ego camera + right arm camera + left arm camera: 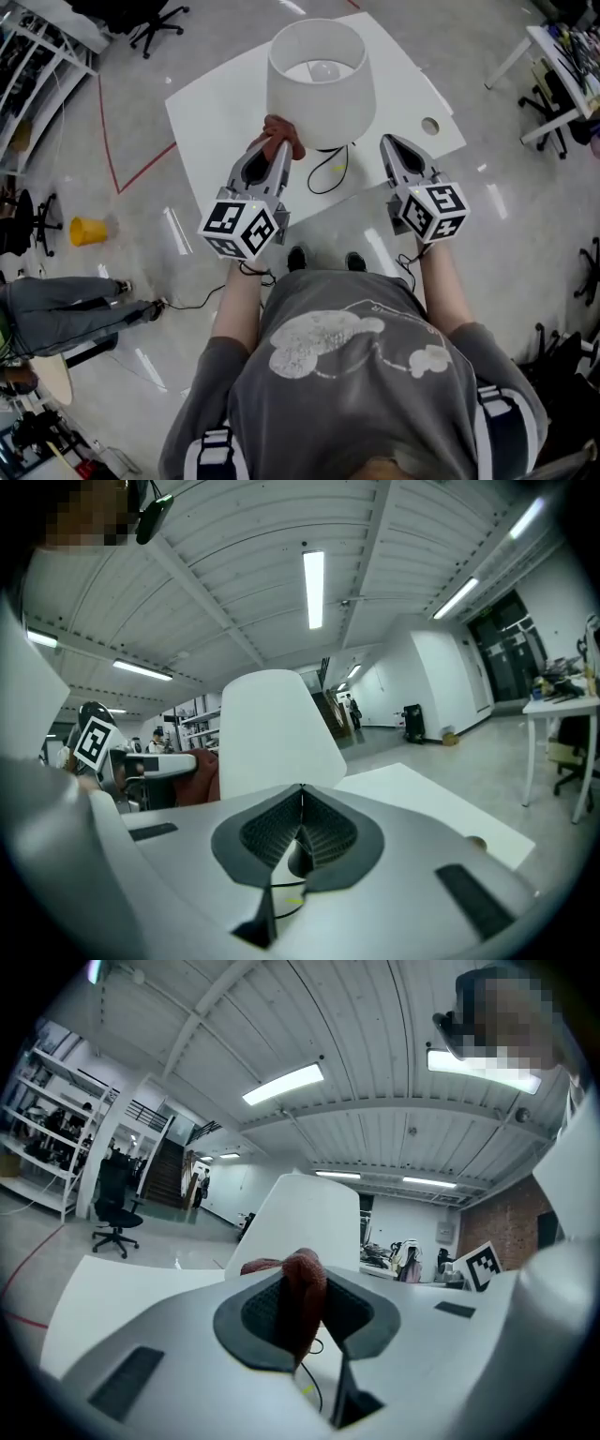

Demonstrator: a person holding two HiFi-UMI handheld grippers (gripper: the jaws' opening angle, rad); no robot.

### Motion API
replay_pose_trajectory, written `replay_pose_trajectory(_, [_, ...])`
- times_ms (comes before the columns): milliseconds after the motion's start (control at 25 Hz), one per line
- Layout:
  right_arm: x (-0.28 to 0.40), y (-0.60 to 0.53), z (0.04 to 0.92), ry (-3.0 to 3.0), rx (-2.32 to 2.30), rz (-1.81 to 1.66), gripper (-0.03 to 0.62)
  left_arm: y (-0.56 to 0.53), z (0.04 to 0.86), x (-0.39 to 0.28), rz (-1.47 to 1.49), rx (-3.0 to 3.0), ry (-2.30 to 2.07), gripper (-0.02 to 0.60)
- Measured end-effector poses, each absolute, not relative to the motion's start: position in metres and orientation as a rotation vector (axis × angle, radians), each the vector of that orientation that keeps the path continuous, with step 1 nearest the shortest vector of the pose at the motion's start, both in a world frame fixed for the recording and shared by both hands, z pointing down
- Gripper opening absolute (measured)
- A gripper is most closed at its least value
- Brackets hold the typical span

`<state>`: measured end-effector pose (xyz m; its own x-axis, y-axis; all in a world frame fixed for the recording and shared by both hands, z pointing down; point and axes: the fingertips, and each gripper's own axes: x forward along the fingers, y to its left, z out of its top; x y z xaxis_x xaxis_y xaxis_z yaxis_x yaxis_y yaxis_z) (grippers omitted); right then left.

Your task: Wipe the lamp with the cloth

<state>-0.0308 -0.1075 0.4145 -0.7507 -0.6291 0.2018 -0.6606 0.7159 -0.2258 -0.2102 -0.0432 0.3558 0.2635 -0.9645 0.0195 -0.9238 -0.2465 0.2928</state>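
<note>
A white lamp with a drum shade point(321, 82) stands on a white table point(216, 122); its black cord point(325, 173) loops on the tabletop. My left gripper point(277, 141) is shut on a reddish-brown cloth point(284, 134), held against the shade's lower left edge. In the left gripper view the cloth point(302, 1299) is pinched between the jaws, with the shade point(305, 1222) right behind. My right gripper point(391, 145) is shut with nothing in it, just right of the lamp. In the right gripper view the shade point(272, 733) rises beyond the jaws, and the cloth point(204, 778) shows at left.
A round hole point(430, 126) is in the table's right corner. An orange cup point(86, 231) lies on the floor at left, near another person's legs point(66, 314). Office chairs point(155, 23) and desks point(562, 66) stand around the room's edges.
</note>
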Motion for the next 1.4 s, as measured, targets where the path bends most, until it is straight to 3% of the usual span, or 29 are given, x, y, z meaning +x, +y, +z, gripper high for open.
replay_pose_trajectory(240, [-0.02,-0.116,0.414,-2.843,0.939,0.405,0.005,-0.032,0.358,-0.212,-0.295,2.169,-1.891,0.071])
replay_pose_trajectory(720, [0.001,-0.116,0.41,-2.878,0.751,0.325,0.005,-0.036,0.242,-0.173,-0.517,2.266,-2.074,0.071])
replay_pose_trajectory(1400, [0.003,-0.108,0.434,-2.772,0.863,0.42,0.005,-0.043,0.351,-0.13,-0.372,2.215,-1.763,0.071])
